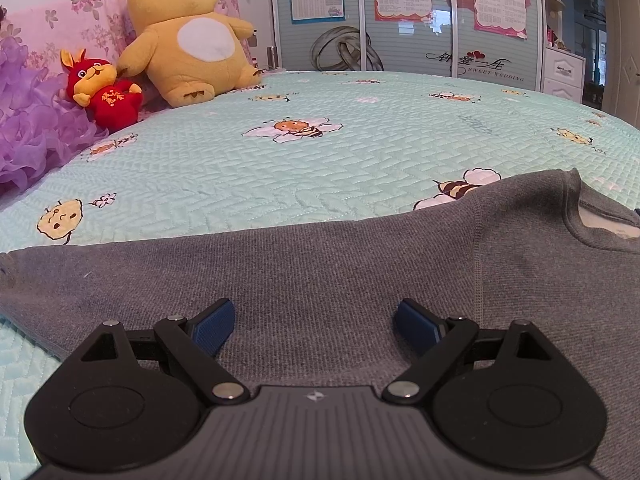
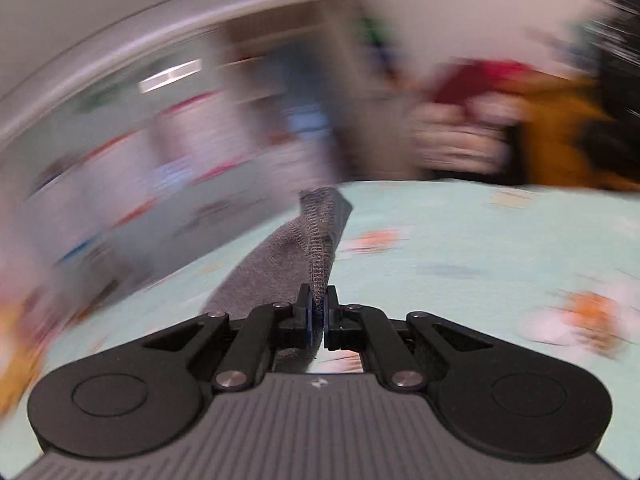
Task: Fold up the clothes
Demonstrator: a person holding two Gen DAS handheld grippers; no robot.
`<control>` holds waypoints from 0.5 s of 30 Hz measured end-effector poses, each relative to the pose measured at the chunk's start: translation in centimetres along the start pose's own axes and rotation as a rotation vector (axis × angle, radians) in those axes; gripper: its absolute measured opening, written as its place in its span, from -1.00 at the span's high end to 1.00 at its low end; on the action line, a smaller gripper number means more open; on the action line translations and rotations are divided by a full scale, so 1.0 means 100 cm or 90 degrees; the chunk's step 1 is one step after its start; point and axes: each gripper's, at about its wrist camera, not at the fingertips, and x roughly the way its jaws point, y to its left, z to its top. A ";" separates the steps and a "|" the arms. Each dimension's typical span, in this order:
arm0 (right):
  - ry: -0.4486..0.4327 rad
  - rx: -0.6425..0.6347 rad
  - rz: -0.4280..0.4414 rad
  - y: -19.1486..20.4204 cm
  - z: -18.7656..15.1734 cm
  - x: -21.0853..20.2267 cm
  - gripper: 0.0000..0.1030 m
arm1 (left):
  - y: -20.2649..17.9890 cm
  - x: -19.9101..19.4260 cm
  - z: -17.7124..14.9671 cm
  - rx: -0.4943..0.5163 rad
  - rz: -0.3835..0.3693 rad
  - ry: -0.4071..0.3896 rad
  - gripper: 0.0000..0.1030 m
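Left gripper (image 1: 314, 326) jaws wide, empty, hovering over the grey sweatshirt (image 1: 320, 272) spread on the bee-print quilt (image 1: 280, 168), collar at 3 o'clock. Right gripper (image 2: 319, 312) clamped on a grey sweatshirt edge (image 2: 316, 248), fabric sticking out toward 12 o'clock; background blurred.

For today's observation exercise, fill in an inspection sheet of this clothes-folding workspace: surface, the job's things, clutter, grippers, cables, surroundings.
Surface: bed with a mint quilted cover printed with bees.
Job's things: grey sweater spread flat in the left wrist view; a stitched edge of grey fabric is lifted off the bed.
Clutter: yellow plush toy, red plush toy, purple ruffled fabric at the head end.
Grippers: left gripper open above the sweater; right gripper shut on the grey fabric.
Cables: nothing seen.
Surroundings: wardrobe doors with posters; the right wrist view is motion-blurred.
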 end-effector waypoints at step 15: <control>0.141 0.288 -0.117 -0.174 -0.082 0.017 -0.08 | 0.000 -0.001 -0.001 0.000 0.000 -0.004 -0.79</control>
